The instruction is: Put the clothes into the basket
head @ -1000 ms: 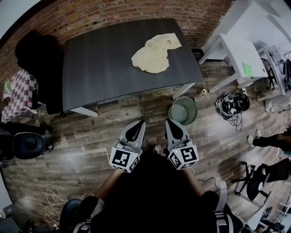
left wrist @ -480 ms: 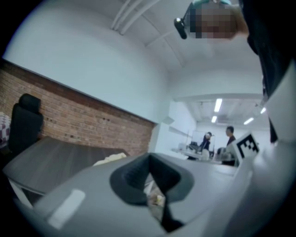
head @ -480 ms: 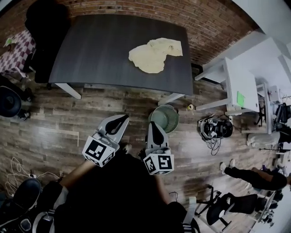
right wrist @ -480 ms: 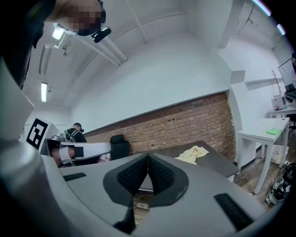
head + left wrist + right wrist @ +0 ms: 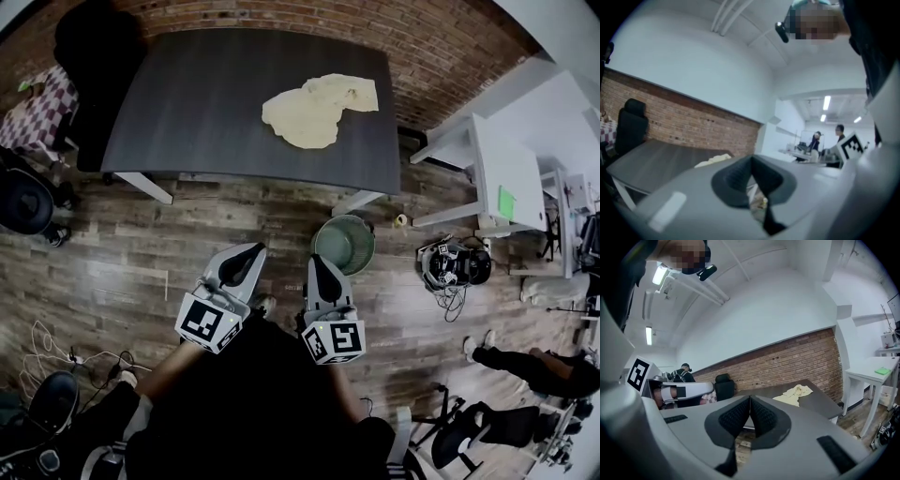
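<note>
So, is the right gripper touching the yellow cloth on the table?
Apart. In the head view the right gripper hangs over the floor beside the basket; the cloth lies on the table, with bare floor between them.

Ceiling strip lights (image 5: 648, 335) give even light; soft shadow lies under the surface (image 5: 216, 103). Every view bends toward black corners; the left gripper view is blurred.

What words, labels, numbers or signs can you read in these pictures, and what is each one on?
No words or numbers can be read in any view.
Left marker cube on the left gripper: a black-and-white square pattern, no letters.
Right marker cube on the right gripper: the same kind of pattern.
Green sheet on the white table: too small to read.
</note>
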Demonstrator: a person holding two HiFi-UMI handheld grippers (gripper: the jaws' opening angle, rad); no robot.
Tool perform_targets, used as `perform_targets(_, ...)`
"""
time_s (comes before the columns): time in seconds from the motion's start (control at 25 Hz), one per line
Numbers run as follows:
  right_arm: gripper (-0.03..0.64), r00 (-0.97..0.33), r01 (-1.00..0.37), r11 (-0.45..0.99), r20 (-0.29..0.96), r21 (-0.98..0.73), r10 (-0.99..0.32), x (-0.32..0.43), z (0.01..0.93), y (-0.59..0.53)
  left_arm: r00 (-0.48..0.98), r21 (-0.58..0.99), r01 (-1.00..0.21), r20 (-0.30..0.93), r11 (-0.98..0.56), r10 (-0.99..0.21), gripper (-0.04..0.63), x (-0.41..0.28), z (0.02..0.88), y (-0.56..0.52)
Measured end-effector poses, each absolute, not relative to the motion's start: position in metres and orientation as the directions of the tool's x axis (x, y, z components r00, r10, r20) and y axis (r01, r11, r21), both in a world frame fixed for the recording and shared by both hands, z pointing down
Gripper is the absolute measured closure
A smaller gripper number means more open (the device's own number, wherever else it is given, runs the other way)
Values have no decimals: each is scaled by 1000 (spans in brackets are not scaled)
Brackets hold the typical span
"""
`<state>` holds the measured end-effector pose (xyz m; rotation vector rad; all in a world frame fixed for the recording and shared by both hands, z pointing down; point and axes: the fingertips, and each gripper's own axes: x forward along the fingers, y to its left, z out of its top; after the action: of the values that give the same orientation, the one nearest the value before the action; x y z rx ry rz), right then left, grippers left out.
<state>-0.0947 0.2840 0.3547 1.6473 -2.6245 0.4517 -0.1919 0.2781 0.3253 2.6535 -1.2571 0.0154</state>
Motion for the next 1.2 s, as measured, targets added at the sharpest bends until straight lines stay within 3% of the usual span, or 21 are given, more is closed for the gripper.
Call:
perform_targets(0.6,612,-331,-933,290,198,-212,-923,-66,360,219,730,196,-676,52,-710,-681,589,-158,326,189)
perform_targets(1.2,611,-270,-949,214,241,-233,-932,-126,363,86,780,215,-619,54,-755,-624,589,-220,327,59)
